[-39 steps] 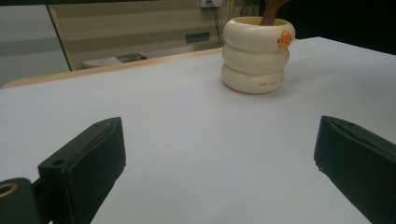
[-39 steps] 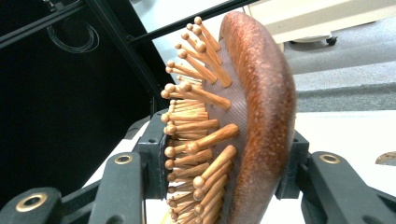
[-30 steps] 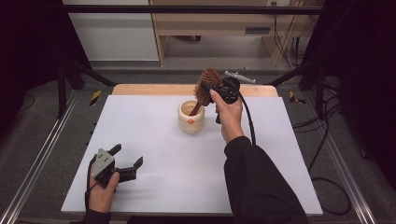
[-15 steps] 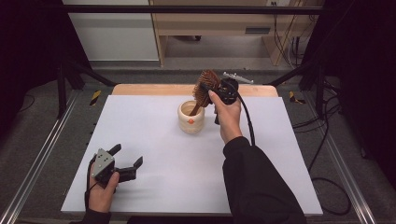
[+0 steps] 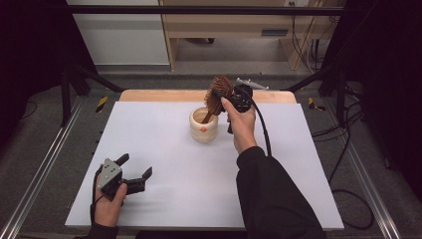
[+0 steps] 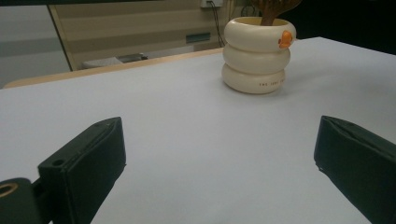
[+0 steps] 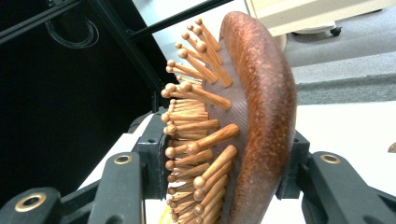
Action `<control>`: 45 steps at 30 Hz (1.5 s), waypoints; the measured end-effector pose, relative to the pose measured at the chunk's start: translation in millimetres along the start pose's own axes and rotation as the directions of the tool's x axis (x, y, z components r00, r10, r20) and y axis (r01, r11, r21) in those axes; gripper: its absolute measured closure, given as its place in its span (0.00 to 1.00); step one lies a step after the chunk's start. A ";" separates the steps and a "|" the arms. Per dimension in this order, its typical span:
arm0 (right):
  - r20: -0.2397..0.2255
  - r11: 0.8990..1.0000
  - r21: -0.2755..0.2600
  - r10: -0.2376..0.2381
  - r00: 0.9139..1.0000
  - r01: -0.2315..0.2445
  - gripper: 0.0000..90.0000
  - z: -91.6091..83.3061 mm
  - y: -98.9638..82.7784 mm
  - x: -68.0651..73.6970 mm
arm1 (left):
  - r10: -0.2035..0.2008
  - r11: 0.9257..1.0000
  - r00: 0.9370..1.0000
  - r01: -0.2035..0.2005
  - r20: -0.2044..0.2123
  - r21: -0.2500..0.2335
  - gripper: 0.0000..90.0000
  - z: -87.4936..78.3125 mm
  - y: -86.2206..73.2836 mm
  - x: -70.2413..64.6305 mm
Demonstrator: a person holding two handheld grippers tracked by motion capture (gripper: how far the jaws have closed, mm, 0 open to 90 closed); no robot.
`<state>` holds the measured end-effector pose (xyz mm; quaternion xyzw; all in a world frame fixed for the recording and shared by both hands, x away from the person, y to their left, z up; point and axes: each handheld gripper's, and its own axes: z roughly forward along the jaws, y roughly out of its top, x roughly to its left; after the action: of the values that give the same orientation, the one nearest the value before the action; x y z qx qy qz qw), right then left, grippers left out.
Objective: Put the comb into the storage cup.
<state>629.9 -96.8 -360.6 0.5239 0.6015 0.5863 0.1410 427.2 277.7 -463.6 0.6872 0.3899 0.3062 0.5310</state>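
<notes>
The right gripper has its jaws clamped on the head of a wooden hairbrush, bristle pins against one jaw, smooth back against the other. The brush's handle slants down from the jaws into a cream ringed cup on the white worktop. The left gripper rests low, jaws wide and empty, the cup well ahead of them.

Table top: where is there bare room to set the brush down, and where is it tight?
Free: the white sheet left of the cream cup, and the wide middle between the left gripper and the sleeve. Crowded: around the cup, where the right gripper holds the hairbrush.
</notes>
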 end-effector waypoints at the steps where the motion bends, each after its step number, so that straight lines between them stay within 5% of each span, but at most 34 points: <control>1: -0.002 1.000 -0.001 0.004 1.000 -0.004 0.55 0.4 -0.7 -0.3 | 0.000 1.000 1.000 0.000 0.000 0.000 0.02 0.0 0.0 0.0; 45: -0.033 0.999 0.011 0.049 0.998 -0.049 0.54 8.4 -9.8 -0.8 | -0.001 1.000 1.000 0.000 0.006 0.009 0.02 0.9 -0.5 -0.1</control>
<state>632.3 -90.4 -371.5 0.5296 0.5937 0.5950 0.1138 427.8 277.2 -464.3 0.6904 0.3896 0.3022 0.5294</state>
